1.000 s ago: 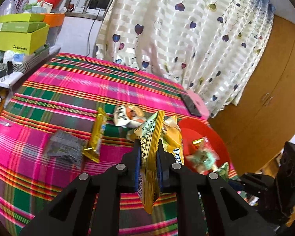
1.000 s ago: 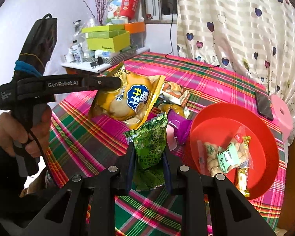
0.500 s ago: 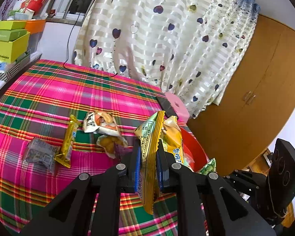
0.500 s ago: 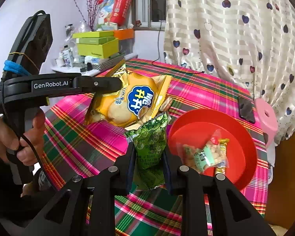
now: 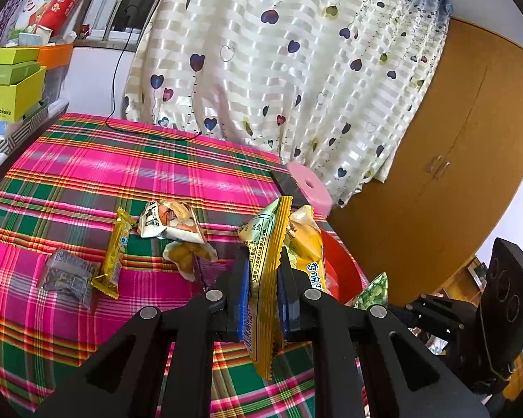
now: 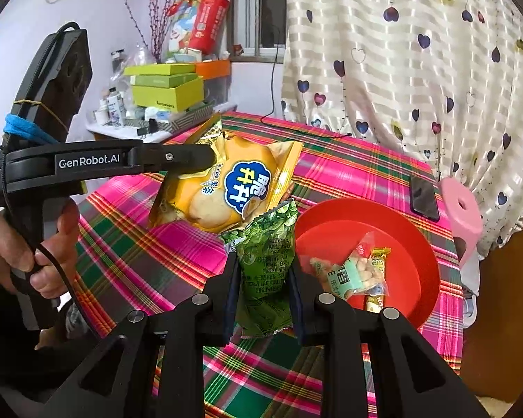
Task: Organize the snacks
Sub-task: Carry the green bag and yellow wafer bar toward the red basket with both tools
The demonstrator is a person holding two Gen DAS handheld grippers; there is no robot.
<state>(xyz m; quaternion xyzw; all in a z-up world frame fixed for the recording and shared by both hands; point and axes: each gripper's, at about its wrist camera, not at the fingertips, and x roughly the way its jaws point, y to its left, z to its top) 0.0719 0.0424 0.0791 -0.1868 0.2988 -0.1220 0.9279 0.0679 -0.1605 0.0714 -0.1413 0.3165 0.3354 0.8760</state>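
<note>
Jaws of the left gripper (image 5: 263,299) pinch the yellow chip bag (image 5: 279,264) by its edge; jaws of the right gripper (image 6: 263,291) clamp the green snack packet (image 6: 266,264); both packs hang clear of the plaid tablecloth (image 6: 139,244). Red bowl (image 6: 411,244) sits just right of the green packet, holding two packets; best carry each fully over its rim before letting go, the green one first.

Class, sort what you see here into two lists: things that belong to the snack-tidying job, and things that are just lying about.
Belongs to the job:
- yellow chip bag, held by left gripper
- green snack packet, held by right gripper
- red bowl
- loose snacks on the tablecloth, such as the yellow bar

Just lying about:
- phone
- pink stool
- green boxes
</note>
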